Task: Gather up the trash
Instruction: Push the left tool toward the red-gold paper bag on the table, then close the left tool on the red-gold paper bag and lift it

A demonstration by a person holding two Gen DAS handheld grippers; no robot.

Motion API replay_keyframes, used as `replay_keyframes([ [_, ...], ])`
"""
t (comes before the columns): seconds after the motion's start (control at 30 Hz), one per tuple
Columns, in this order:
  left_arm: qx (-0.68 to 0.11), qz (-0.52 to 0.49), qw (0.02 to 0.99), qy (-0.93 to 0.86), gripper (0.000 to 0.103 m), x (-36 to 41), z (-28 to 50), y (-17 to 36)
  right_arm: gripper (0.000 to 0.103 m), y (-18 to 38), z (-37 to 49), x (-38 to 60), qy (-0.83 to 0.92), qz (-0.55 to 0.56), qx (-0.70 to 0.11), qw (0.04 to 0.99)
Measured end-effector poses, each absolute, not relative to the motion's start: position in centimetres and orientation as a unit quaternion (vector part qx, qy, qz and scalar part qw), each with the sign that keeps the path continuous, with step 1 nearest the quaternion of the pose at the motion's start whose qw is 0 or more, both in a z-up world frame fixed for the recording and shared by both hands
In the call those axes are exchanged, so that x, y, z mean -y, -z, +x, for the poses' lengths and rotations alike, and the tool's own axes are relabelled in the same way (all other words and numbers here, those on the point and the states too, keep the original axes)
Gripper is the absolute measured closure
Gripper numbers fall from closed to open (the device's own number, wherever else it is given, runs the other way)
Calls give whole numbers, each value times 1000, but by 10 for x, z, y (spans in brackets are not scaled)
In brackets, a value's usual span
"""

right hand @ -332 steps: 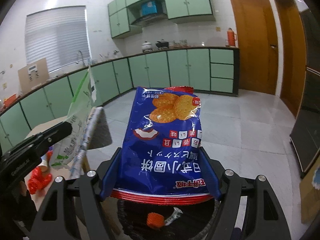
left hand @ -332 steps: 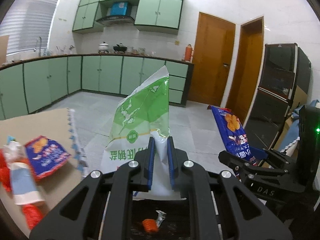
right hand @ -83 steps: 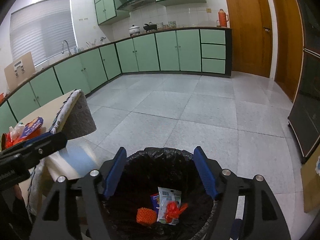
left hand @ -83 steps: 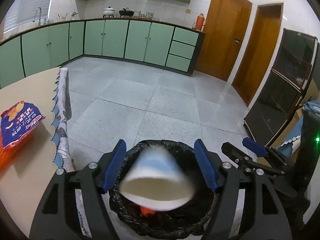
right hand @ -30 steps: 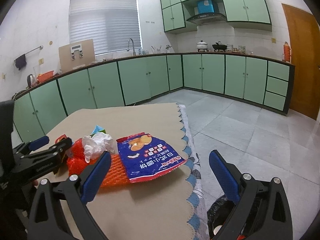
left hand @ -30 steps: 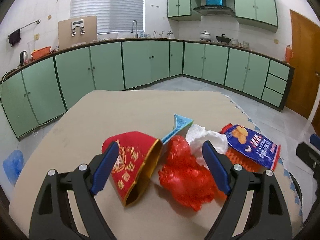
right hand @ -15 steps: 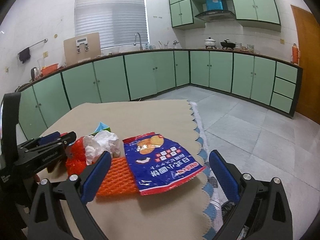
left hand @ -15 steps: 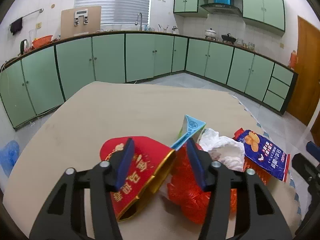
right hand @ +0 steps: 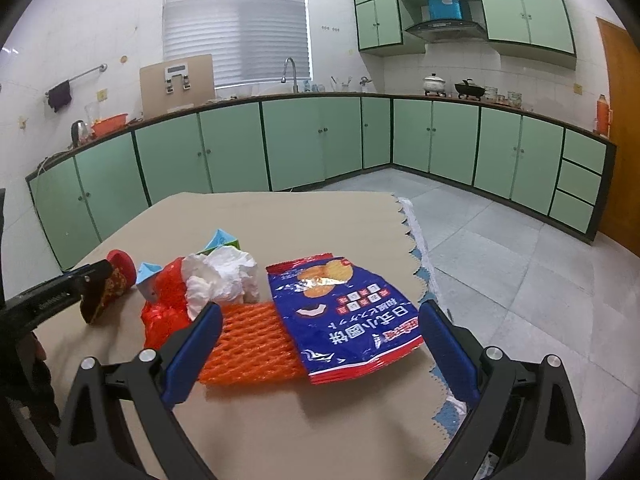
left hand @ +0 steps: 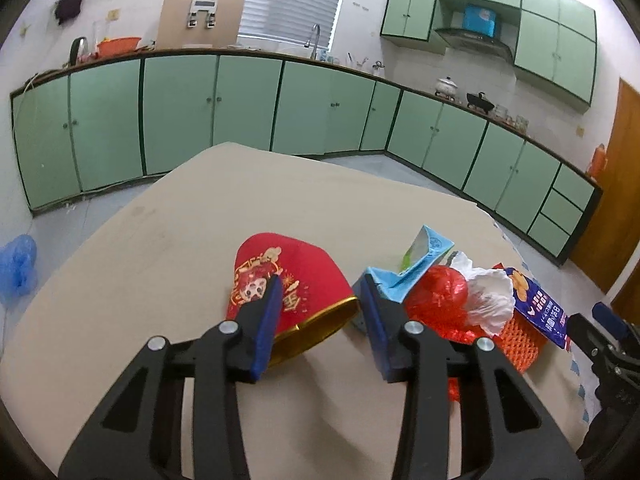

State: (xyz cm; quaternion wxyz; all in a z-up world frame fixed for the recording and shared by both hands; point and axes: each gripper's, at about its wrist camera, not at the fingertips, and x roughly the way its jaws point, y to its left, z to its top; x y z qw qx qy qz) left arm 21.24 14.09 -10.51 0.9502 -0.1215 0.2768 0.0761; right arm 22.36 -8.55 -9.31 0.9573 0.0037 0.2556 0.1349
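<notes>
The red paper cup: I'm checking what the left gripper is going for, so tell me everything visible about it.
The red paper cup lies on its side on the tan table, base away from the left wrist camera, mouth toward it. It looks like printed paper: red with gold and white festive figures, a gold rim and gold lining. The left gripper has just been closing, its fingers straddling the rim; whether they press it cannot be told. A blue carton lies just beside it.
</notes>
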Motion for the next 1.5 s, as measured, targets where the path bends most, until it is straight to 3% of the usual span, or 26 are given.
replay_keyframes([
  [0.33,-255,-121,956,-73,84,-136,205,99,7,97,222,88,-136,5,-258,956],
  [0.37,-253,-123,957,-70,87,-134,202,98,7,97,222,88,-136,5,-258,956],
  [0.4,-251,-126,958,-61,100,-134,202,96,7,96,222,88,-136,6,-258,957],
  [0.43,-254,-127,957,-56,103,-132,201,95,7,96,221,89,-136,6,-257,957],
  [0.6,-260,-129,956,-41,103,-125,199,92,7,94,217,89,-137,5,-253,958],
  [0.67,-264,-126,955,-44,99,-122,196,93,7,94,216,90,-137,4,-253,958],
  [0.73,-266,-119,955,-51,56,-120,192,94,7,94,215,91,-137,4,-252,958],
  [0.97,-290,-94,950,-71,29,-122,179,109,7,96,213,92,-137,5,-252,958],
  [1.5,-378,-102,915,-95,22,-140,213,137,7,101,215,82,-144,-10,-259,955],
])
